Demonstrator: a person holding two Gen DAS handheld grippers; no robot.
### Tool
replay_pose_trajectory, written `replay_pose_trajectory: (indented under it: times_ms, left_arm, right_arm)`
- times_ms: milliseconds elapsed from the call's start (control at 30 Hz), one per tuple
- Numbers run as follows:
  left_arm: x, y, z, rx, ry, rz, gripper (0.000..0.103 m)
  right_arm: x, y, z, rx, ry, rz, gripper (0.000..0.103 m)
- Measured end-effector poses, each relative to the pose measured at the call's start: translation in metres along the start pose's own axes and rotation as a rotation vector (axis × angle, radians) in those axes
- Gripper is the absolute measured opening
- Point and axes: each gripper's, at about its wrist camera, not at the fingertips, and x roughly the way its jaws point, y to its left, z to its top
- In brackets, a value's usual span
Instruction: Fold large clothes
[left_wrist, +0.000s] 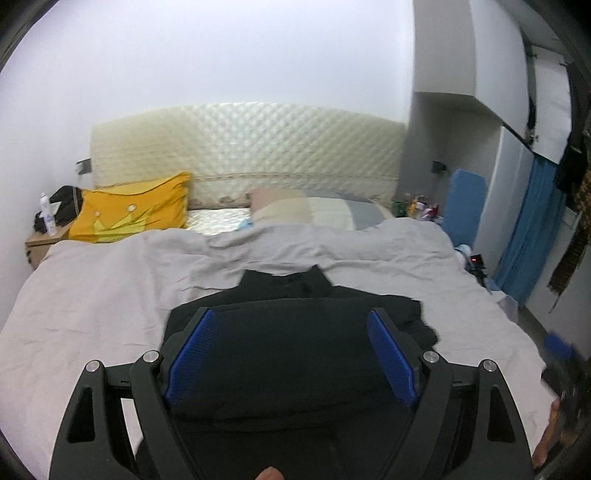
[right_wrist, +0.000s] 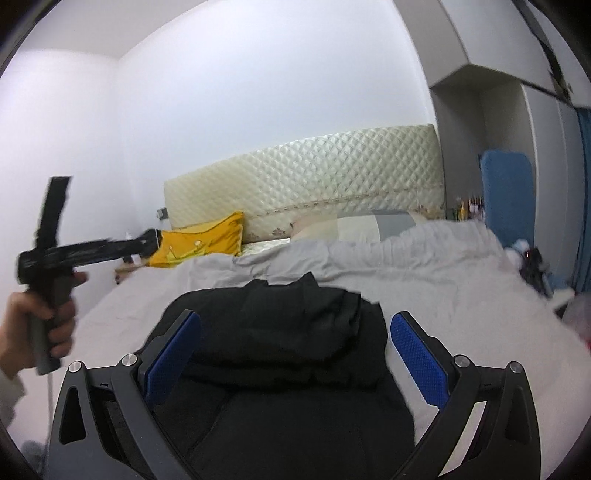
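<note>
A black garment (left_wrist: 288, 332) lies folded into a thick bundle on the grey bed cover (left_wrist: 103, 295). My left gripper (left_wrist: 291, 325) is open above it, its blue pads (left_wrist: 192, 350) wide apart with nothing between them. In the right wrist view the same black garment (right_wrist: 295, 332) lies below my right gripper (right_wrist: 295, 328), which is open and empty too. The left gripper shows there, blurred, held up by a hand at the far left (right_wrist: 55, 254), well clear of the garment.
A yellow pillow (left_wrist: 133, 210) and a striped pillow (left_wrist: 317, 210) lie by the quilted cream headboard (left_wrist: 251, 147). A bedside table (left_wrist: 37, 247) with a bottle stands at the left. A blue board (left_wrist: 465, 203), a blue curtain (left_wrist: 528, 229) and clutter are to the right of the bed.
</note>
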Motion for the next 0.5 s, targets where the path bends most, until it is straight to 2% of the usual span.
replay_pose_trajectory:
  times_ms: [100, 200, 367, 500]
  left_arm:
    - [0.018, 0.023, -0.007, -0.016, 0.018, 0.024, 0.084]
    - [0.047, 0.040, -0.018, -0.032, 0.060, 0.041, 0.084]
    - [0.109, 0.061, -0.040, -0.058, 0.128, 0.068, 0.084]
    - [0.161, 0.075, -0.056, -0.053, 0.184, 0.096, 0.084]
  right_arm:
    - [0.031, 0.000, 0.013, -0.005, 0.019, 0.007, 0.103]
    - [0.076, 0.001, 0.020, -0.001, 0.051, 0.011, 0.097]
    - [0.156, 0.003, 0.013, 0.006, 0.161, 0.026, 0.073]
    - [0.210, 0.007, -0.008, -0.006, 0.235, 0.018, 0.072]
